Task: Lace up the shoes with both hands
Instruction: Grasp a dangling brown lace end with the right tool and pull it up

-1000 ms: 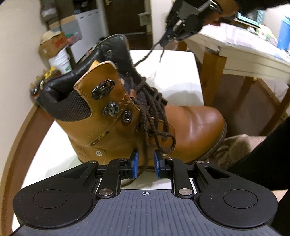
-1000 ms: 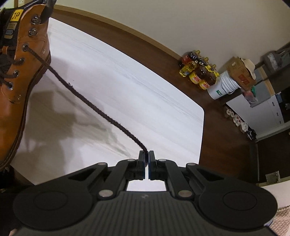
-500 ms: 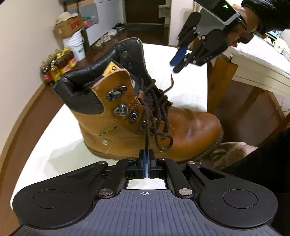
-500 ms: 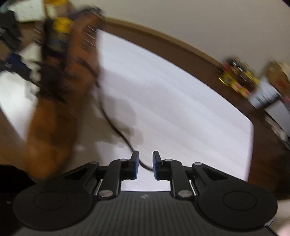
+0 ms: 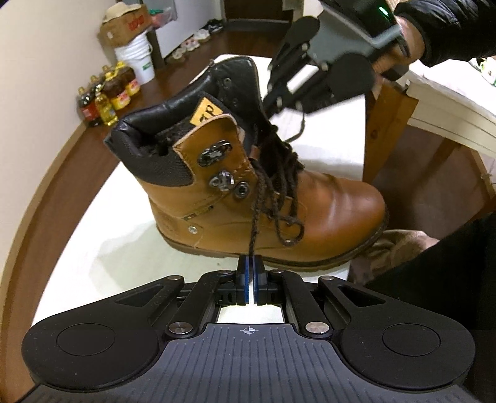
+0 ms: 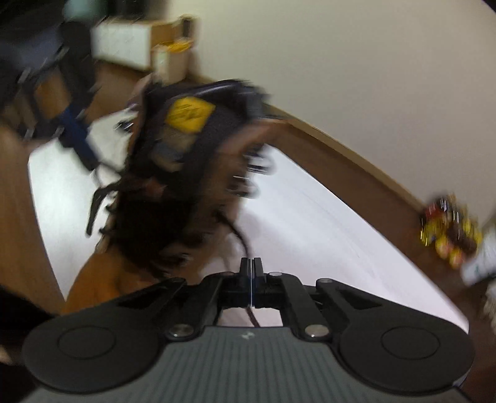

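From the left wrist view I record one tan boot (image 5: 279, 198) standing upright on the white desk (image 5: 102, 248), centre of frame, toe toward the right. My left claw (image 5: 250, 263), bottom centre, has its pads pressed together on one strand of the dark brown lace (image 5: 252, 229), which runs up taut to the lower crossings. My right claw (image 5: 269, 102) comes in from the upper right of that frame, against the black tongue; its tips are hidden there behind the boot top. In the right wrist view, heavily blurred, the right claw (image 6: 251, 266) shows its pads together at bottom centre with a dark strand passing between them, so I judge it clamped on the other end of the lace, though blur prevents certainty. Step in hand, in my judgement: both lace ends gripped, lower eyelets threaded, upper hardware not yet laced. Count on the visible flank: two open hooks (image 5: 214, 153) and one ring eyelet (image 5: 241, 189) unlaced; one boot, one lace, two claws. The next move calls for carrying each end across the tongue and seating it under a hook, keeping tension even so the lower crossings do not slacken. Off desk, upper left: several oil bottles (image 5: 107, 96), one white bucket (image 5: 139, 59), one cardboard box (image 5: 127, 21).
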The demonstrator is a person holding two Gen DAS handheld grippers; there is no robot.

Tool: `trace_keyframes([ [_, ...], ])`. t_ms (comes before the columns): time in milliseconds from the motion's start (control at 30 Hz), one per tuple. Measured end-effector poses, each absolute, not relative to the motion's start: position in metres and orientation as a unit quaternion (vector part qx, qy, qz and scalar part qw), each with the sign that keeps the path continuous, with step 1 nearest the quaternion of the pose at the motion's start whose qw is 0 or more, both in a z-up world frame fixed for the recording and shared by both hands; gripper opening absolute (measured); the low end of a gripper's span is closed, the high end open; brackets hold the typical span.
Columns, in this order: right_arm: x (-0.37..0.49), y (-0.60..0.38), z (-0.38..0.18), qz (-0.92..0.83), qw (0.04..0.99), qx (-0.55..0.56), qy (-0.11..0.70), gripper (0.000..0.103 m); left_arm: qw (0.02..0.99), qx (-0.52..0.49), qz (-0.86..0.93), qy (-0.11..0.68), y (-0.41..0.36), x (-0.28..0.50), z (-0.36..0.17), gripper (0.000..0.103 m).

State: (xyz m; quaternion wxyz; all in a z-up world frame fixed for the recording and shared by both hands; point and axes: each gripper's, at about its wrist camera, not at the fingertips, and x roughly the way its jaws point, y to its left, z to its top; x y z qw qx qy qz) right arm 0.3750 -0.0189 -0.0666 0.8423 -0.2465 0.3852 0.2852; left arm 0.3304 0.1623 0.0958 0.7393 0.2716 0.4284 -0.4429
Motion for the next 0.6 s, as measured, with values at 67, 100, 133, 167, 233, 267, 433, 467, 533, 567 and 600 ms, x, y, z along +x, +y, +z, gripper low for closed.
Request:
trace_keyframes([
  [67, 0.38, -0.043, -0.066, 0.243, 0.85, -0.229, 0.408, 0.0, 0.74, 0.267, -0.441, 0.432, 0.161, 0.329, 0.097, 0.002],
  [100, 0.38, -0.052, -0.067, 0.229, 0.85, -0.229, 0.415, 0.0, 0.741, 0.264, -0.44, 0.434, 0.161, 0.329, 0.097, 0.002],
  [133, 0.38, -0.056, -0.067, 0.222, 0.851, -0.228, 0.418, 0.0, 0.743, 0.262, -0.437, 0.434, 0.161, 0.328, 0.097, 0.002],
  [167, 0.38, -0.067, -0.068, 0.209, 0.852, -0.225, 0.425, 0.001, 0.744, 0.26, -0.435, 0.436, 0.161, 0.328, 0.097, 0.002],
  [233, 0.378, -0.079, -0.067, 0.204, 0.849, -0.214, 0.439, 0.005, 0.745, 0.257, -0.431, 0.439, 0.161, 0.327, 0.097, 0.002],
  [267, 0.375, -0.077, -0.066, 0.214, 0.848, -0.213, 0.435, 0.009, 0.745, 0.256, -0.43, 0.44, 0.161, 0.327, 0.096, 0.002],
  [433, 0.358, -0.037, -0.061, 0.305, 0.838, -0.267, 0.365, 0.021, 0.743, 0.259, -0.427, 0.446, 0.155, 0.326, 0.096, 0.002],
  [467, 0.357, -0.028, -0.062, 0.325, 0.83, -0.285, 0.352, 0.021, 0.743, 0.26, -0.425, 0.447, 0.155, 0.327, 0.097, 0.002],
  [533, 0.353, -0.016, -0.065, 0.354, 0.819, -0.313, 0.326, 0.021, 0.744, 0.262, -0.42, 0.449, 0.155, 0.327, 0.098, 0.002],
  [567, 0.352, -0.013, -0.064, 0.362, 0.816, -0.32, 0.318, 0.021, 0.744, 0.262, -0.418, 0.45, 0.155, 0.328, 0.099, 0.002],
  [600, 0.351, -0.01, -0.061, 0.367, 0.814, -0.326, 0.31, 0.021, 0.746, 0.261, -0.414, 0.452, 0.155, 0.328, 0.1, 0.002],
])
